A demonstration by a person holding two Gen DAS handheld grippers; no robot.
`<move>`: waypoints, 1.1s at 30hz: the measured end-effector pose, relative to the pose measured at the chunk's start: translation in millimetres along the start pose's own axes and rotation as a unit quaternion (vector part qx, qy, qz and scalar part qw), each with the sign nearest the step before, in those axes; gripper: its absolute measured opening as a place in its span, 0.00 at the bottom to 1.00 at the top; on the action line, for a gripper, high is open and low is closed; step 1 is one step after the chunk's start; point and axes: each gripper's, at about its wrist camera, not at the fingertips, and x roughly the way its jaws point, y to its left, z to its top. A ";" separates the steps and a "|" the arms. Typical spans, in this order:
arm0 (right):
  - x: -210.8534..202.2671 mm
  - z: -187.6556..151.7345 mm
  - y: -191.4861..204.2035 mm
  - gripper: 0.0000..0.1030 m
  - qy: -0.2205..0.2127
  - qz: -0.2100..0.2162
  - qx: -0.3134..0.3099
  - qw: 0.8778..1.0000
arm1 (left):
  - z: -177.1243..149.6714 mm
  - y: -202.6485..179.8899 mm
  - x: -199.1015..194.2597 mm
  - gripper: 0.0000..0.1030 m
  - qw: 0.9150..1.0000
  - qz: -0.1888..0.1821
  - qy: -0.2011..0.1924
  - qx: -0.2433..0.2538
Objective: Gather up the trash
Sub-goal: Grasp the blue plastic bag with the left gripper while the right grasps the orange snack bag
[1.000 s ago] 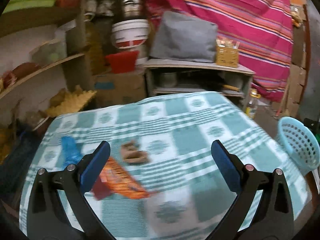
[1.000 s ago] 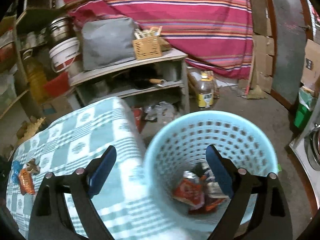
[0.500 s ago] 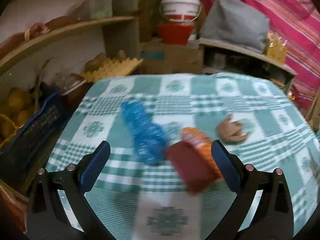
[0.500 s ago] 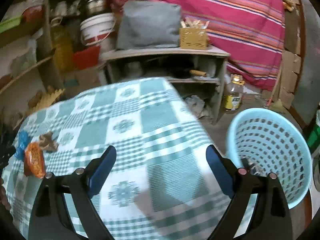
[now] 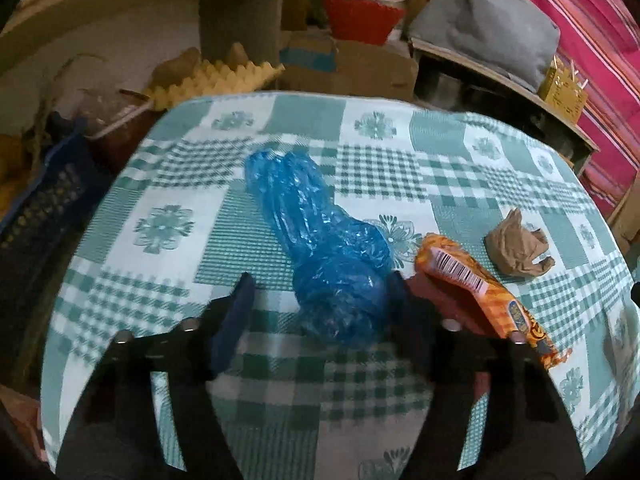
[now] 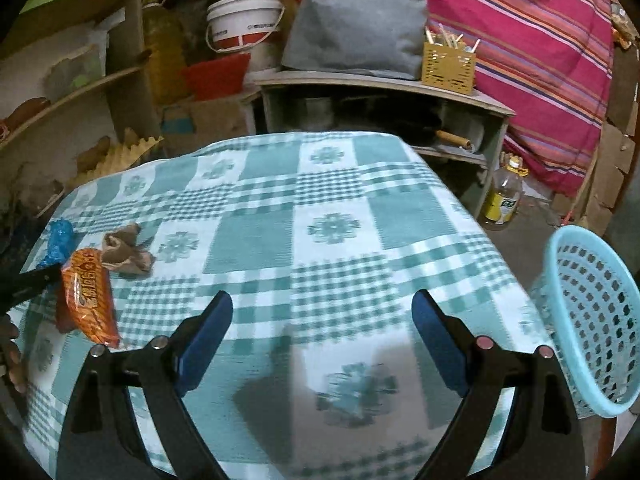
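Note:
A crumpled blue plastic bag (image 5: 320, 240) lies on the green checked tablecloth (image 5: 168, 224). My left gripper (image 5: 320, 300) straddles the bag's near end, its jaws closing. The right pad touches the bag and the left pad still stands off it. Just to the right lie an orange snack wrapper (image 5: 472, 280) and a crumpled brown paper (image 5: 516, 248). My right gripper (image 6: 322, 320) hangs open over the near middle of the cloth, holding nothing. From there the blue bag (image 6: 58, 240), the orange wrapper (image 6: 88, 296) and the brown paper (image 6: 124, 250) appear at the far left.
A light blue perforated basket (image 6: 588, 320) stands off the table's right edge. Behind the table are a low shelf unit (image 6: 380, 84) with a grey cushion, a white bucket (image 6: 244, 20) and wall shelves on the left. A bottle (image 6: 502, 196) stands on the floor.
My left gripper came down and forward onto the blue bag and its jaws narrowed around it. My right gripper swung left from above the basket to over the table.

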 end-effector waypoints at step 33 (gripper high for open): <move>29.2 -28.4 172.3 0.44 0.085 0.130 -0.149 0.977 | -41.7 48.0 -83.4 0.33 0.999 -0.003 -0.044 0.024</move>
